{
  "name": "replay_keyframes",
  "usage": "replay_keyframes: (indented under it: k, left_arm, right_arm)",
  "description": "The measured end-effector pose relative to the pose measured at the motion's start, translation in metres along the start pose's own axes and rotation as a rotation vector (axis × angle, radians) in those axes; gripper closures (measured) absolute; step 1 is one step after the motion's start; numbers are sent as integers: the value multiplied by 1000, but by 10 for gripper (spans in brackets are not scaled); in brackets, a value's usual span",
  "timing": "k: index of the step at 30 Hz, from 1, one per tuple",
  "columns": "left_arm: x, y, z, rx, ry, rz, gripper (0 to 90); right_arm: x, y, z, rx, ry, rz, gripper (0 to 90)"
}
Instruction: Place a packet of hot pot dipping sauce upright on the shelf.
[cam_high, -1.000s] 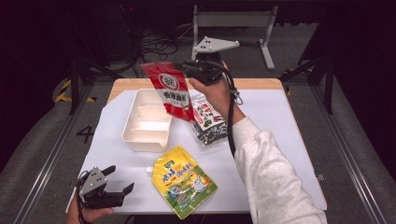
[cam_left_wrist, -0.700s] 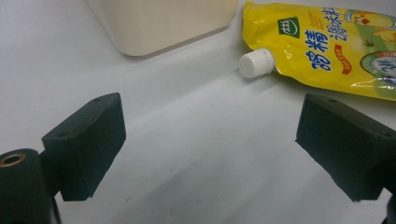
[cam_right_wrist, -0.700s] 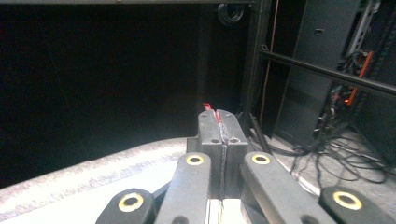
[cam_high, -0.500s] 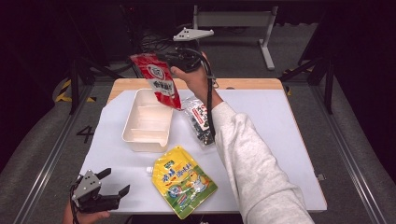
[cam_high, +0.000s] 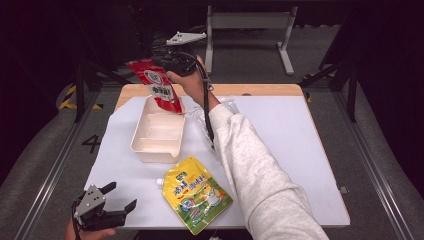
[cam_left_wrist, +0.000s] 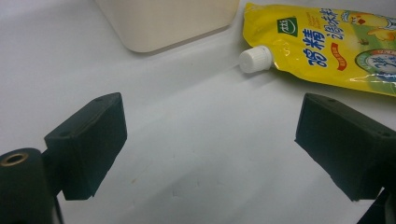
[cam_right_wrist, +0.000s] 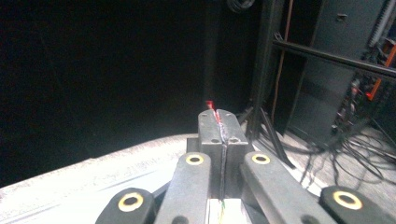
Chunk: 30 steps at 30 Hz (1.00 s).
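High view: the right gripper (cam_high: 167, 65) holds the red pouch (cam_high: 156, 85) by its top edge, fingers pressed together on it, and the pouch hangs over the 12 o'clock end of the cream tray (cam_high: 142, 145). I judge the step is placing it in the tray; the next move calls for lowering and then opening. The left gripper (cam_high: 117, 197) rests at 7 o'clock on the counter (cam_high: 300, 150), fingers wide and empty. The yellow pouch (cam_left_wrist: 327, 46) carries Chinese writing that I cannot read.
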<state>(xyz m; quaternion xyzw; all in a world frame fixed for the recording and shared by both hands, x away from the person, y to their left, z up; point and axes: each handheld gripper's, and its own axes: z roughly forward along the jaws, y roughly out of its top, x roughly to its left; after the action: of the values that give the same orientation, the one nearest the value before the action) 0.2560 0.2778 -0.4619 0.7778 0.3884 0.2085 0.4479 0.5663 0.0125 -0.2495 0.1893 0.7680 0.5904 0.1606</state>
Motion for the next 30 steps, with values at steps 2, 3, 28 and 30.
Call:
replay_keyframes:
  k: [2, 3, 28, 30]
  left_arm:
    - [0, 0, 0, 3, 2, 0, 97]
    - [0, -1, 0, 4, 0, 2, 97]
    - [-8, 0, 2, 33, -37, 45, 97]
    - [-8, 0, 3, 36, -37, 48, 97]
  right_arm:
    - [1, -1, 2, 5, -7, -9, 900]
    - [0, -3, 5, 19, -21, -21, 900]
    - [5, -117, 1, 312, -1, 81, 535]
    - [7, -124, 5, 367, -18, 63, 596]
